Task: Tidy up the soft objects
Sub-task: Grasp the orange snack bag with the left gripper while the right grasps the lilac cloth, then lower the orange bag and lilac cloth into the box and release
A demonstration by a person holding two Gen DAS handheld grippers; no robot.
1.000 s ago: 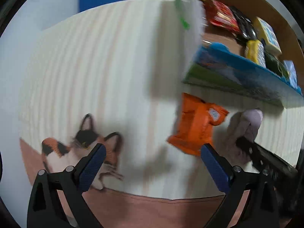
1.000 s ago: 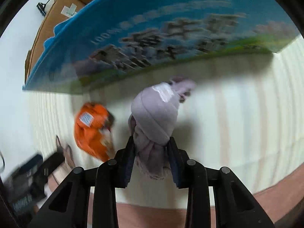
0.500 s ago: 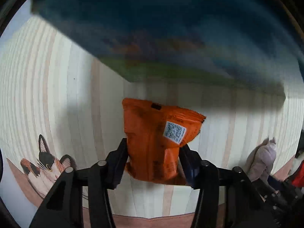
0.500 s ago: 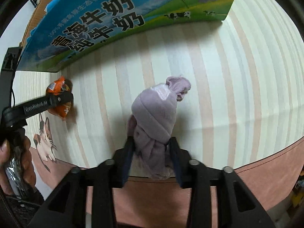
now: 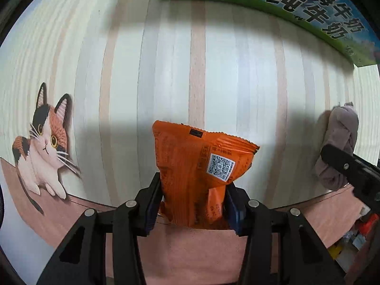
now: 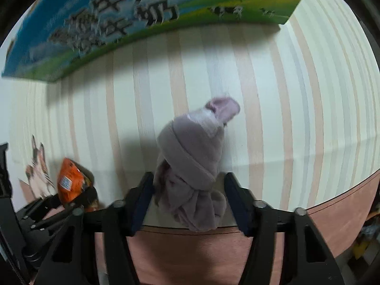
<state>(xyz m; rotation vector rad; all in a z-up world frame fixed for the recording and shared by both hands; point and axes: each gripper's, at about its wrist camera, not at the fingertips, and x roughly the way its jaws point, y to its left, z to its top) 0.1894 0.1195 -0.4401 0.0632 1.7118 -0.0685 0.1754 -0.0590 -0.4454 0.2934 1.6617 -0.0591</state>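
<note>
My left gripper (image 5: 193, 203) is shut on an orange snack packet (image 5: 199, 173) with a QR code, held over the near edge of the striped mat. The packet also shows in the right wrist view (image 6: 70, 182) at the lower left. A knotted mauve cloth (image 6: 192, 163) lies between the fingers of my right gripper (image 6: 188, 201), whose jaws stand a little apart from the cloth on the right side. The cloth also shows in the left wrist view (image 5: 339, 142) at the far right, with the right gripper's finger (image 5: 344, 163) across it.
A blue and green milk carton box (image 5: 296, 2) stands at the far side of the mat; it also shows in the right wrist view (image 6: 133, 21). A printed cat (image 5: 45, 142) marks the mat's left. The mat's pink border (image 6: 344, 204) runs along the near edge.
My left gripper moved onto the orange packet, shut on it, and drew back from the box. My right gripper's jaws have widened around the mauve cloth.
</note>
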